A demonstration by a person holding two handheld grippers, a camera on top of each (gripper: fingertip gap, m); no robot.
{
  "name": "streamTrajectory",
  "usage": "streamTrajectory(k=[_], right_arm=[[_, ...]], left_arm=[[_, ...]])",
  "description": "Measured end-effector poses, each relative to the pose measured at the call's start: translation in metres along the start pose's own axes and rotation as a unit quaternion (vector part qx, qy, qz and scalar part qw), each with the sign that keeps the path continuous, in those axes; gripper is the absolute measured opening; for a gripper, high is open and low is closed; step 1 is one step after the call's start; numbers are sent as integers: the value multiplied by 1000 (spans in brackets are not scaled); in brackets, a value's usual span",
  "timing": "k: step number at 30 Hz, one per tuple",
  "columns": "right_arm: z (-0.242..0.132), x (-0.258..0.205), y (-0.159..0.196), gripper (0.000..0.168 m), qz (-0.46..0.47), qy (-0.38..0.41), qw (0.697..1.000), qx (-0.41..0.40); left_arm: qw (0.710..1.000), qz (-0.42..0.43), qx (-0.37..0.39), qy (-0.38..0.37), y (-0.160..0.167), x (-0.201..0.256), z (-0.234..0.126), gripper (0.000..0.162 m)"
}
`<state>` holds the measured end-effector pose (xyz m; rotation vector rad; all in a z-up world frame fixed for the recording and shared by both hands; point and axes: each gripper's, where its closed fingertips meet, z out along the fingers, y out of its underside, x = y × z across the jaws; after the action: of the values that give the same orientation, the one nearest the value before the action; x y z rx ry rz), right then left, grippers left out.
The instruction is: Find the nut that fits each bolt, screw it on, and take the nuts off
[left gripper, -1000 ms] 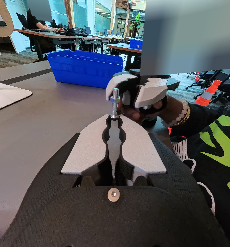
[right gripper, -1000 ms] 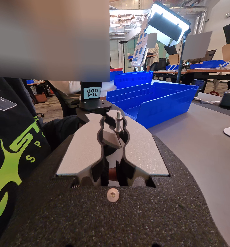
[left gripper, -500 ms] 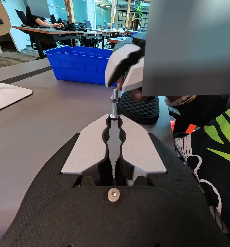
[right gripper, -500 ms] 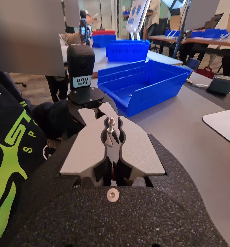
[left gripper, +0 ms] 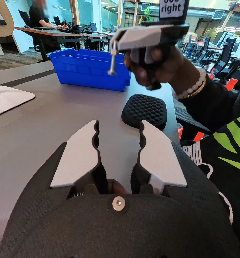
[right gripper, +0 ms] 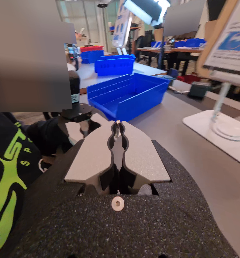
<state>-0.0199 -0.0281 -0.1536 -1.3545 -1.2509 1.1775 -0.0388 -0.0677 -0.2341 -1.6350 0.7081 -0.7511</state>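
Across the grey table (left gripper: 49,111), in an open office of desks and chairs, the blue bin (left gripper: 91,69) serves as landmark. Nearer than the bin lies a black dimpled pad (left gripper: 144,110); to its left sits a white stand base (left gripper: 9,100). The left gripper (left gripper: 118,134) hovers over bare tabletop with jaws spread wide, empty. The right gripper (right gripper: 118,125), raised in front of the bin, is clamped on the threaded end of the bolt (left gripper: 113,61), whose head hangs downward. More blue bins (right gripper: 113,64) stand on tables beyond.

White label (left gripper: 171,8) on the right gripper's (left gripper: 113,46) handle, printed sign (right gripper: 228,46)
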Motion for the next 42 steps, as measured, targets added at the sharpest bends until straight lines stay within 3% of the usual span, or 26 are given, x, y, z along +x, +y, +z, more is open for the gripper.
streamTrajectory(k=[4, 8, 13, 19, 22, 26, 42], right_arm=[[-57, 63, -22, 6, -31, 130, 991, -23], [-132, 148, -25, 6, -42, 289, 953, -77], [-192, 234, 12, 6, 29, 388, 913, -122], [-214, 303, 83, 6, 117, 440, 870, -192], [-221, 320, 115, 6, 146, 460, 838, -255], [-223, 330, 135, 6, 165, 466, 821, -286], [-228, 335, 149, 14, 168, 478, 812, -292]], left_arm=[[1000, -4, 10, -2, -2, -1, -2, 56], [1000, -4, 16, -2, -4, -1, -3, 56], [1000, -6, 15, -1, -3, -1, -3, 55], [1000, -15, 16, -2, -3, -3, -2, 55], [1000, -21, 16, -3, -3, -5, -2, 55], [999, -31, 15, -5, -3, -7, -2, 55], [999, -31, 16, -5, -3, -7, -2, 55]])
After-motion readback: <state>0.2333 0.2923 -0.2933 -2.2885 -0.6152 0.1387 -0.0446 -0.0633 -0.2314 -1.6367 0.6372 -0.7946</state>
